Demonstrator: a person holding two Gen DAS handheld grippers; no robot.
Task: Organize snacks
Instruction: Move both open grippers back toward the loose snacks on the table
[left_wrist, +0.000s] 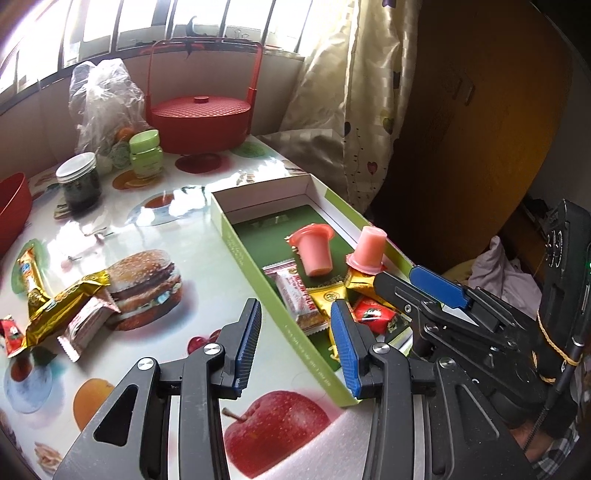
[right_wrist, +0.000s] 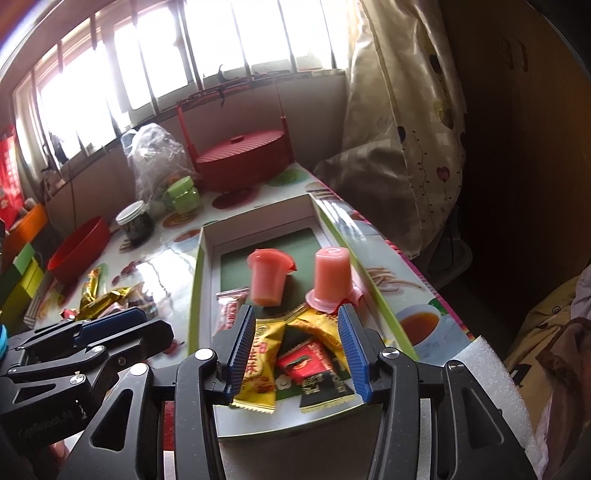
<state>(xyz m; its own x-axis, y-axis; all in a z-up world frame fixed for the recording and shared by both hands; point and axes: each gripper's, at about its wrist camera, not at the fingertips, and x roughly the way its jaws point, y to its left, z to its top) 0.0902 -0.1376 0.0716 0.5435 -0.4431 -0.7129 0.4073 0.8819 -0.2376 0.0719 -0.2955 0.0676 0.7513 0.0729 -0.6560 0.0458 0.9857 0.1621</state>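
A shallow green box (left_wrist: 240, 251) (right_wrist: 195, 295) lies open on the fruit-print table. In it a pink jelly cup (left_wrist: 314, 249) (right_wrist: 266, 277) shows blurred and tilted. A second pink cup (left_wrist: 367, 247) (right_wrist: 330, 277) stands upside down near the right wall. Below them lie a white-red bar (left_wrist: 299, 295), yellow packets (right_wrist: 258, 365) and a red-black packet (right_wrist: 314, 369). My left gripper (left_wrist: 295, 332) hovers open over the box's left wall. My right gripper (right_wrist: 295, 347) hovers open above the packets, nothing between its pads. Gold bars (left_wrist: 62, 299) and a white wrapper (left_wrist: 85, 325) lie loose at the left.
At the back stand a red lidded basket (left_wrist: 199, 122) (right_wrist: 243, 158), a clear plastic bag (left_wrist: 103, 96), a green jar (left_wrist: 146, 153) and a dark jar (left_wrist: 77, 181). A red bowl (right_wrist: 79, 251) sits left. A curtain (right_wrist: 399, 110) hangs past the table's right edge.
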